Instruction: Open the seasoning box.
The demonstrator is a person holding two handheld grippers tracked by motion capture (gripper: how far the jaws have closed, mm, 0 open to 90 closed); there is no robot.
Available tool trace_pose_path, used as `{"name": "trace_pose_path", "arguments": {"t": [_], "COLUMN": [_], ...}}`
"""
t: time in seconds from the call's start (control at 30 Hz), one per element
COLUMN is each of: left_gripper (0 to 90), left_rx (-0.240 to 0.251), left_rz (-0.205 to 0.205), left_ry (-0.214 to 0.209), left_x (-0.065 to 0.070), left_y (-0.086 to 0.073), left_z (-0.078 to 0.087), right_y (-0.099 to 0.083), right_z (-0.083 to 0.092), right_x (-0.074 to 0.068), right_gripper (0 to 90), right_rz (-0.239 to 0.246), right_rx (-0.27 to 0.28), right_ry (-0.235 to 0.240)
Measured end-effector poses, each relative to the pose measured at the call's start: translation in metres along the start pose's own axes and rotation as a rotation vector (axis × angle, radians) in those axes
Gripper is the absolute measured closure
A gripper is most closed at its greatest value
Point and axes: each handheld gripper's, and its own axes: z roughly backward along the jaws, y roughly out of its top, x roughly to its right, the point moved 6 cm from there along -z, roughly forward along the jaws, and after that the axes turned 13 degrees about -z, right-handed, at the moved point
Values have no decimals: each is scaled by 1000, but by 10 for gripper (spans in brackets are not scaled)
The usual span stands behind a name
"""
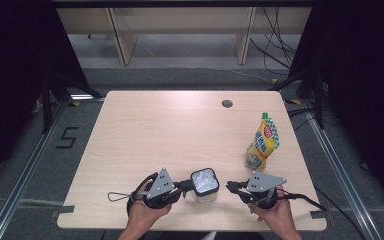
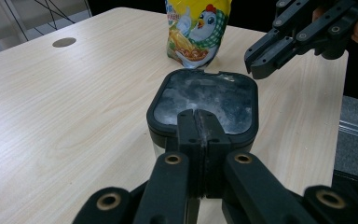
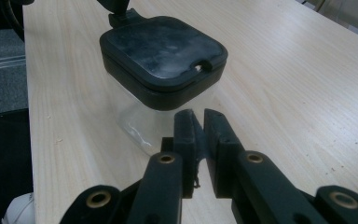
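Jar [image 1: 205, 186] with the black lid [image 2: 204, 100] stands near the bench's [image 1: 145, 130] front edge, between your two hands. Your left gripper [image 1: 189, 185] has its jaws pressed together, tips resting on the lid's near rim. Your right gripper [image 1: 231, 187] hangs just beside the jar, not touching it, its jaws nearly together with nothing between them. Yellow pouch [image 1: 263, 141] stands farther back on the right.

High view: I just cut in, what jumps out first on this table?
A clear jar with a black square lid stands at the near edge, between the left gripper and the right gripper; the left one's shut jaws touch its lid. A bright yellow chicken-print pouch stands toward the right edge.
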Motion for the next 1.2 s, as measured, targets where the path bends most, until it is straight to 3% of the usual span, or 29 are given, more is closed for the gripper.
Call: {"name": "trace_pose_path", "arguments": {"t": [0.13, 0.23, 0.3, 0.33, 0.47, 0.53, 0.6, 0.83, 0.9, 1.0, 1.2], "left_gripper": [884, 886, 886, 886, 888, 889, 889, 884, 883, 883, 875], "left_rx": [2, -6, 4, 22, 2, 18, 21, 17, -3, -21, 26], "left_rz": [1, -26, -12, -35, -2, 18, 16, 15, 0, 13, 12], "left_ry": [1, 8, 8, -6, 26, 30, 25, 20, 27, 26, 21], "left_x": [-1, -1, 0, -1, -2, -2, -2, -4, -5, -3, -4], "left_y": [-1, 0, -1, 0, -5, -6, -7, -5, -6, -11, -2], "left_z": [0, 0, 0, -1, 1, 1, 2, 3, 4, 2, 4], "right_y": [0, 0, 0, 1, 1, 1, 1, 2, 2, 1, 2], "right_z": [0, 0, 0, 0, 0, -2, -2, -2, -2, -2, -2], "right_x": [-1, 0, -1, -1, -1, -1, -2, -1, 0, 0, 0], "right_gripper": [843, 851, 857, 861, 866, 869, 872, 873, 873, 873, 873], "right_rz": [0, 2, 2, -3, -5, -5, -26, -11, -12, -16, -22], "right_rx": [2, 4, 5, 9, 10, 14, 15, 15, 10, 8, 19], "right_ry": [2, -2, -1, 2, 9, 10, 11, 17, 16, 9, 4]}}
